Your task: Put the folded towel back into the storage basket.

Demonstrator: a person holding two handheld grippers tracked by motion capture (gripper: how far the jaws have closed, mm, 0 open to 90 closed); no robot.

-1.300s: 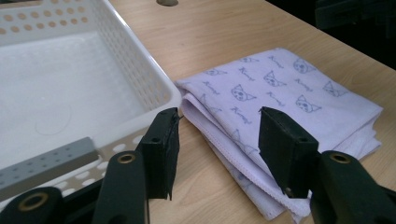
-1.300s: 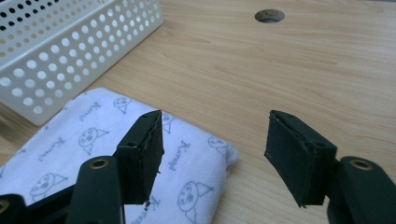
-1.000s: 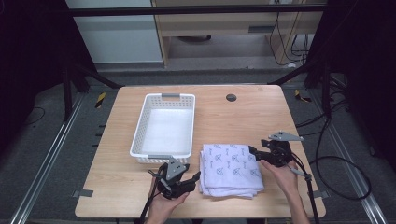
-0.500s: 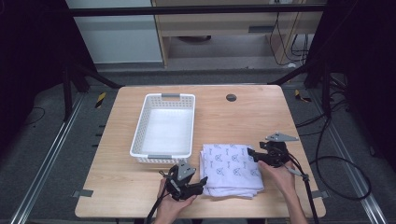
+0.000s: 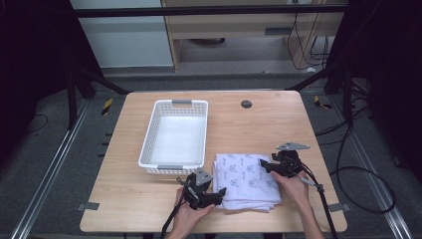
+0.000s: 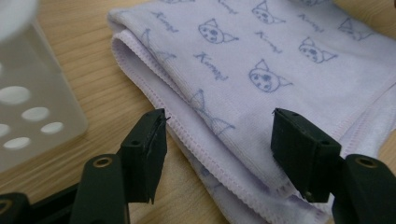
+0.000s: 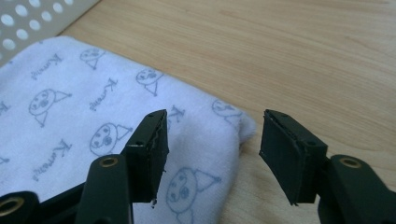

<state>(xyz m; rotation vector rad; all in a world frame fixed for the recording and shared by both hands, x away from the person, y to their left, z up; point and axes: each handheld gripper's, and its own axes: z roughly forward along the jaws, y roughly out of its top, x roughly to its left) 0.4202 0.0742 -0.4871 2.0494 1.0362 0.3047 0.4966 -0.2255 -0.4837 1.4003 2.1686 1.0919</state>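
Folded towel (image 5: pixel 247 180) beside the basket (image 5: pixel 175 137): both released claws, left claw (image 5: pixel 218 193) and right claw (image 5: pixel 263 165), straddle its edges; pinch every layer.

Close view along the left tool (image 6: pixel 219 154), its two black jaws rising from the bottom edge and standing wide apart. Between and beyond them lies a folded pale lilac towel (image 6: pixel 261 70), printed with small cat faces and cursive words, its stitched edges layered toward the camera. It rests on a light wooden desk (image 6: pixel 93 79). At the left edge sits a blurred white perforated basket (image 6: pixel 28 112).
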